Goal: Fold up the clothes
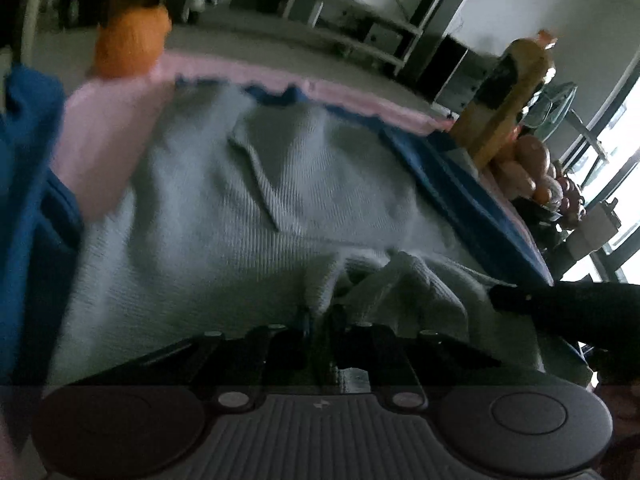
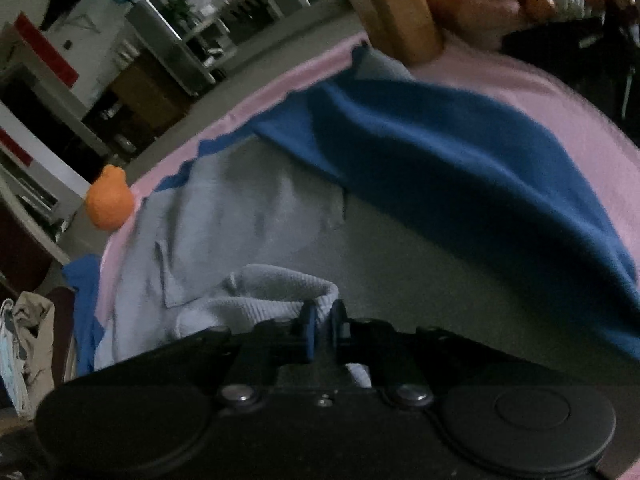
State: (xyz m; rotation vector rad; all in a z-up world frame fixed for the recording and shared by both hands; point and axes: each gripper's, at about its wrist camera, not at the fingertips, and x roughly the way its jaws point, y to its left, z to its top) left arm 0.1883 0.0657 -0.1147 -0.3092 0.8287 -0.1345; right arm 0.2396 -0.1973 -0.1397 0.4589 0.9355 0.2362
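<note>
A pale grey ribbed knit garment (image 1: 248, 200) lies spread over a blue cloth (image 1: 472, 196) on a pink-covered table (image 1: 344, 96). My left gripper (image 1: 320, 316) is shut on a bunched edge of the grey garment at the near side. In the right wrist view the same grey garment (image 2: 224, 216) lies at the left, and my right gripper (image 2: 323, 314) is shut on a rolled fold of it. The blue cloth (image 2: 460, 152) stretches away to the right. The black tip of the other gripper (image 1: 560, 312) shows at the right of the left wrist view.
An orange round object (image 1: 132, 42) sits at the table's far edge, also seen as the orange object (image 2: 110, 202). A tall yellow-brown bottle (image 1: 508, 92) and a pile of fruit (image 1: 536, 168) stand at the right end. Shelving and furniture fill the room beyond. Crumpled clothes (image 2: 28, 340) lie at the far left.
</note>
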